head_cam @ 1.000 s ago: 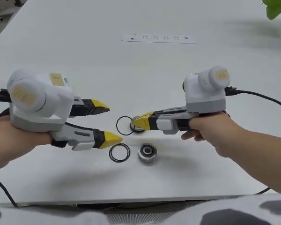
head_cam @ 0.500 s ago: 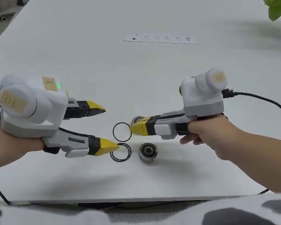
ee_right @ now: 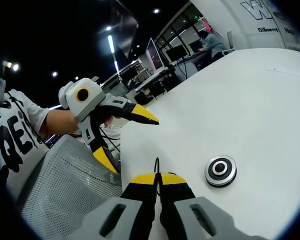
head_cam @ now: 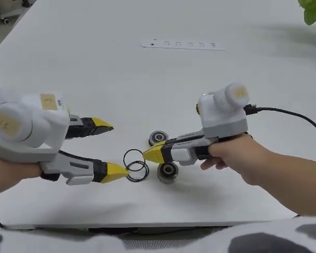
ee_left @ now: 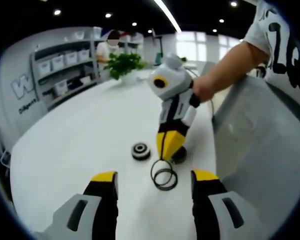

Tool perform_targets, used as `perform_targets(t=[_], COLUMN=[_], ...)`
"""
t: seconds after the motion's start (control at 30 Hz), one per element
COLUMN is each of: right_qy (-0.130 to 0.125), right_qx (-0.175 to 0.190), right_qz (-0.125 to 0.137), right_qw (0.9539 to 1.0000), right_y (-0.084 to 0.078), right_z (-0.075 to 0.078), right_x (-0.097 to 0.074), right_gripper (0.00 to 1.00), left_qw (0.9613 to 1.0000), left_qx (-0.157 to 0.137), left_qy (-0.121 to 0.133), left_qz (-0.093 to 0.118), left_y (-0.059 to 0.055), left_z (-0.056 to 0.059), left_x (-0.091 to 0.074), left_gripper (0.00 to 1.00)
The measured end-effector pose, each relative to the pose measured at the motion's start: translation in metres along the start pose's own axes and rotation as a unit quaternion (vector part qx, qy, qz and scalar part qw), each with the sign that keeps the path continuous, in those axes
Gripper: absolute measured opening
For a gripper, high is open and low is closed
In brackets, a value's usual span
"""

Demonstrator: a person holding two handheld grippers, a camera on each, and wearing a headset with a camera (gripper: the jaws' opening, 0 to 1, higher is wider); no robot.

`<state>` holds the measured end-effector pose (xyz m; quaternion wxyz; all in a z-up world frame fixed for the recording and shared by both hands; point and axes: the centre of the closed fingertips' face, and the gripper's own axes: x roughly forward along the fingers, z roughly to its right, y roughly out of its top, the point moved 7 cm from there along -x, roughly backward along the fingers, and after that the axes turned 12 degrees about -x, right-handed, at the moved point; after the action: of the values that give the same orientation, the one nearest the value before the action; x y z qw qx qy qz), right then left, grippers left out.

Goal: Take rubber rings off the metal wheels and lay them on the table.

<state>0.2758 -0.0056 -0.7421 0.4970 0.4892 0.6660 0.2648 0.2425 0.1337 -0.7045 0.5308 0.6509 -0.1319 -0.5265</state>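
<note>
A thin black rubber ring (head_cam: 125,158) is held pinched in the clenched yellow-tipped jaws of the right gripper (head_cam: 149,154), overlapped with a second black rubber ring (head_cam: 138,180) laid on the white table (head_cam: 210,89) beside two round metal wheels (head_cam: 158,138), while the left gripper (head_cam: 111,147) is held released nearby.

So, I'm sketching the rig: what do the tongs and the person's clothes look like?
Left tongs and right tongs: white-grey housings, black jaws with yellow tips, tan stickers on top. A black cable leaves the right one. The shirt is white with black print.
</note>
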Motion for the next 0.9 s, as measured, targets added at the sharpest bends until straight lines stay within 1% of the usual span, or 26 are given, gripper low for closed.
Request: perform_targets(t=[0.17,0.27,0.4,0.67,0.9], right_qy=[0.011,0.016,0.018,0.011,0.004], right_qx=[0.002,0.005,0.006,0.009,0.009], right_qz=[-0.008,-0.013,-0.018,-0.028,-0.029], right_qw=[0.9999,0.9998,0.9997,0.9995,0.9995], right_y=[-0.003,-0.006,-0.008,-0.013,-0.013], right_z=[-0.005,-0.005,-0.007,-0.006,-0.004], right_x=[0.003,0.004,0.005,0.006,0.005], right_gripper=[0.00,0.00,0.00,0.00,0.00], left_qw=[1.0000,1.0000,1.0000,0.9999,0.9999], left_qx=[-0.004,-0.005,-0.006,-0.009,-0.010], left_qy=[0.003,0.003,0.004,0.004,0.005], left_qz=[-0.001,-0.001,-0.002,-0.006,-0.007], left_y=[-0.003,-0.004,-0.006,-0.009,-0.010], left_z=[0.000,0.000,0.000,0.001,0.001], left_x=[-0.001,-0.002,-0.002,-0.001,-0.002], left_gripper=[0.60,0.60,0.60,0.60,0.60])
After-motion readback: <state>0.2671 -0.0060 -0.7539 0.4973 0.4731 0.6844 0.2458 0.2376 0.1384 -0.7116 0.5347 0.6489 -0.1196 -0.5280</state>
